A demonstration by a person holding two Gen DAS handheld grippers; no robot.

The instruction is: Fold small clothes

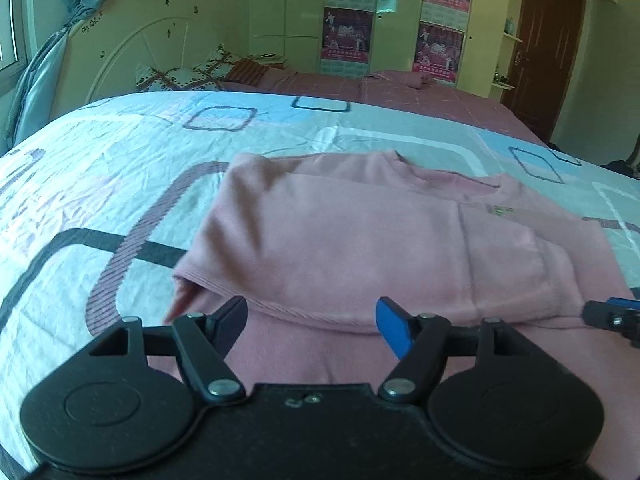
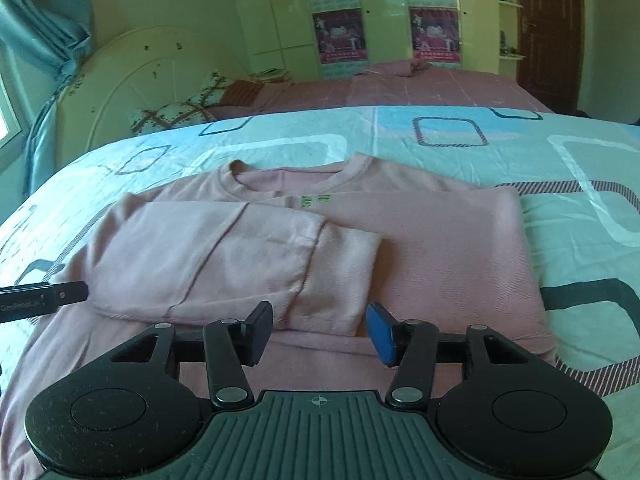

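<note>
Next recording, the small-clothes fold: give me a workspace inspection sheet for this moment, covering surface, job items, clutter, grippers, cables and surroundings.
Surface: bedsheet, pale blue with rounded-square print, lightly wrinkled.
Job's things: pink sweatshirt lying flat, neckline away from the cameras; one sleeve folded across the body, cuff near the middle.
Clutter: nothing seen on the sheet beside the garment.
Grippers: left gripper and right gripper both over the near hem, jaws apart, no cloth between them.
Cables: nothing seen.
Surroundings: pink bedspread behind, patterned pillows, white headboard, teal curtain, wardrobe with posters, brown door.
</note>
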